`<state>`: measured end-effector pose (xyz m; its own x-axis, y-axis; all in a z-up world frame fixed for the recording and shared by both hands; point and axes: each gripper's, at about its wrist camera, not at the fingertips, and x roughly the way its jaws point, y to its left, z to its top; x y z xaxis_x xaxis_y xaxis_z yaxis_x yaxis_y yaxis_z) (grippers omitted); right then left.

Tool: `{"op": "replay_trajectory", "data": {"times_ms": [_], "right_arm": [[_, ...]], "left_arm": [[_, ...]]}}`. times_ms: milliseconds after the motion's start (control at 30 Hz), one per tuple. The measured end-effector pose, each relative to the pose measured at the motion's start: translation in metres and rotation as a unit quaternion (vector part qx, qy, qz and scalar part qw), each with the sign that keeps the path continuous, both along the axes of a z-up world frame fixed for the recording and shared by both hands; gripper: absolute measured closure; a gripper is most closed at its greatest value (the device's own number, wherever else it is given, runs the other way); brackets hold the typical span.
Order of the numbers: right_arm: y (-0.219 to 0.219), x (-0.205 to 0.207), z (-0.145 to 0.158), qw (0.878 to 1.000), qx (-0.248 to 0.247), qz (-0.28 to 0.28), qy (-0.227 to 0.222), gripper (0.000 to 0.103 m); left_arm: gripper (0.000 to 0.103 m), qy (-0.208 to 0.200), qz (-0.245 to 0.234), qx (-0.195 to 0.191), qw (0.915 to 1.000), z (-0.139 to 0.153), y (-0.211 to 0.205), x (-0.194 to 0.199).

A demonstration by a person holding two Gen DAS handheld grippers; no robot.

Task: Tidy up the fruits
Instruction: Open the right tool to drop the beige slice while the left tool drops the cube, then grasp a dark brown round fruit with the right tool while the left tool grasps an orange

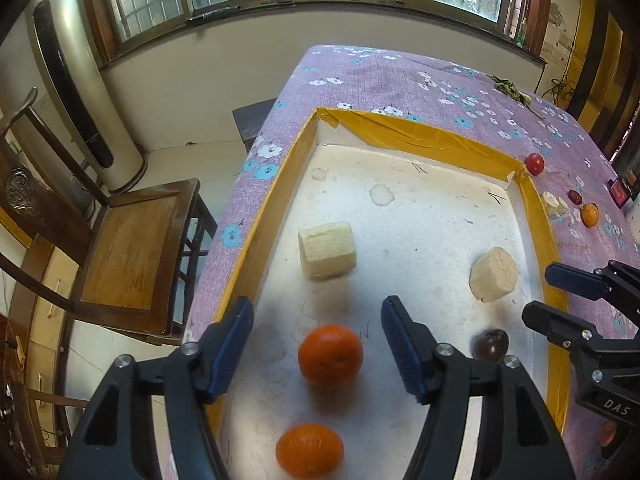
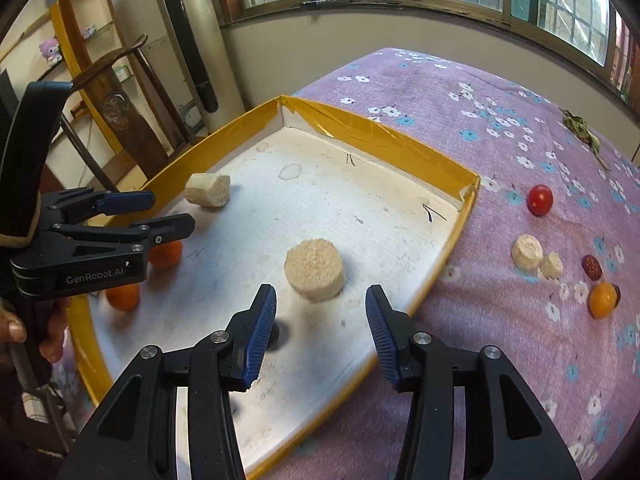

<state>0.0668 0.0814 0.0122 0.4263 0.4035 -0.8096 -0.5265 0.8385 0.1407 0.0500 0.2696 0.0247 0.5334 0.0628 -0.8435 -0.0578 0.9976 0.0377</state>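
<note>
The white foam tray with yellow tape walls (image 1: 440, 144) sits on the table with the purple flowered cloth (image 2: 500, 128).

Inside the tray there are two round orange tangerines. One tangerine (image 1: 330, 355) lies between the spread blue pads of the left gripper (image 1: 318, 344), and the pads do not touch it. The second tangerine (image 1: 309, 454) lies closer to the camera, under that gripper.

Two pale, rough chunks are in the tray too. The blocky chunk (image 1: 327, 250) is just ahead of the left gripper. The round chunk (image 2: 314, 270) is just ahead of the right gripper (image 2: 322, 330).

One small dark brown fruit (image 1: 491, 344) lies in the tray, next to the right gripper's left pad.

The right gripper is let go as well, with nothing between its pads.

On the cloth, to the right of the right gripper, lie one red cherry tomato (image 2: 540, 199), two small pale chunks (image 2: 536, 258), one dark red date (image 2: 591, 267) and one small orange fruit (image 2: 602, 300).
</note>
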Motion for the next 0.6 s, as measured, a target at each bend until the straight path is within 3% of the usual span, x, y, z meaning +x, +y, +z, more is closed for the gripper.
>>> {"op": "replay_trajectory", "data": {"times_ms": [233,600], "right_arm": [[-0.022,-0.033,0.009,1.000,0.014,0.001,-0.009,0.051],[-0.088,-0.058,0.009,0.999,0.022,-0.044,0.006,0.050]], "left_arm": [[0.022,-0.021,0.011,-0.005,0.9997,0.015,-0.018,-0.025],[0.017,-0.031,-0.025,0.000,0.9992,0.028,-0.081,-0.044]]}}
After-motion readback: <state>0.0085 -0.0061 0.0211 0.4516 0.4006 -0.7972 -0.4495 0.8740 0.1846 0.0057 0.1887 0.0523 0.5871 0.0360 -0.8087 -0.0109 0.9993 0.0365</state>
